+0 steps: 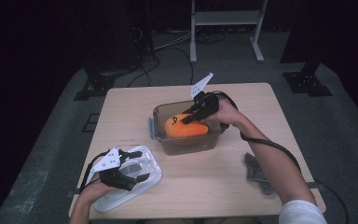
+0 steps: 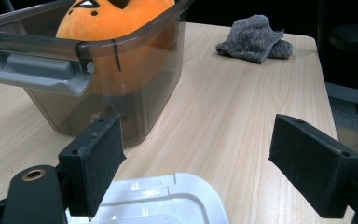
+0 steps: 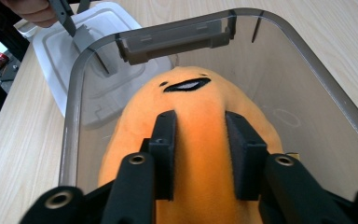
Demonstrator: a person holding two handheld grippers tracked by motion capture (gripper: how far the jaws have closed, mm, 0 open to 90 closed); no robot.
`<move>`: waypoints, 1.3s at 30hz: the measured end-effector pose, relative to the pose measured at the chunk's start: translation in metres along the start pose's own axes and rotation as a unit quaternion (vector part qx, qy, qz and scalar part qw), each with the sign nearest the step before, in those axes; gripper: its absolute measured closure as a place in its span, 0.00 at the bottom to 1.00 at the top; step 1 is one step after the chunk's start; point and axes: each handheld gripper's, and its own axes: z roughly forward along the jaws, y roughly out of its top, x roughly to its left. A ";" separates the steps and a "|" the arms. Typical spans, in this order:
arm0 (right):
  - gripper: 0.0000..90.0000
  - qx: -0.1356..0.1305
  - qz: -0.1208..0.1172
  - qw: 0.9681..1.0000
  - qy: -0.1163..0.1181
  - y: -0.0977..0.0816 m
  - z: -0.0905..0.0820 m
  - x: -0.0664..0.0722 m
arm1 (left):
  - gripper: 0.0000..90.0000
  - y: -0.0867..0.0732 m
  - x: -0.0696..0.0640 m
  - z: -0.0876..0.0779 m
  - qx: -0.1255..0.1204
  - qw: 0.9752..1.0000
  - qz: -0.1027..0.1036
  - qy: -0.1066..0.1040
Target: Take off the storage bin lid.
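Note:
An orange plush toy (image 1: 186, 127) with a small face lies inside a clear smoky storage bin (image 1: 156, 112) at the table's middle. My right gripper (image 1: 193, 114) reaches down into the bin from its far right side. In the right gripper view its pads (image 3: 165, 154) stand on either side of a ridge of the orange plush toy (image 3: 191, 102) and touch the fabric. My left gripper (image 1: 133, 179) hovers wide open over the white lid (image 1: 149, 161) at the front left, with nothing between its jaws (image 2: 209, 163). The bin's grey latch handle (image 2: 37, 74) faces it.
A crumpled grey cloth (image 1: 256, 170) lies on the table's right side, beside the right forearm. The wooden table (image 1: 121, 107) has bare board at its back left. Stands and cables sit on the dark floor beyond it.

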 end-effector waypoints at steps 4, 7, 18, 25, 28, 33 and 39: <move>0.68 0.015 -0.003 1.000 -0.002 0.001 0.002 0.001 | 0.18 0.000 0.000 0.000 0.000 1.000 0.001 -0.001; 0.65 0.023 -0.003 1.000 -0.001 0.002 0.003 0.002 | 0.18 0.000 0.000 0.000 0.001 1.000 0.001 -0.001; 0.61 0.019 0.003 1.000 0.007 0.003 0.005 0.005 | 0.18 0.000 -0.001 -0.001 0.001 1.000 0.001 -0.001; 0.60 -0.001 -0.002 1.000 0.006 0.008 -0.006 0.009 | 0.18 0.000 -0.001 -0.001 -0.002 1.000 0.000 -0.001; 0.60 -0.004 0.000 1.000 0.008 0.007 -0.009 0.011 | 0.18 0.001 -0.001 -0.001 -0.003 1.000 0.001 0.000; 0.58 -0.018 -0.001 1.000 0.014 0.006 -0.017 0.019 | 0.18 0.001 -0.001 -0.001 -0.005 1.000 0.001 0.003; 0.55 -0.039 0.000 0.999 0.017 0.002 -0.031 0.030 | 0.18 0.001 -0.001 -0.002 -0.006 1.000 0.002 0.005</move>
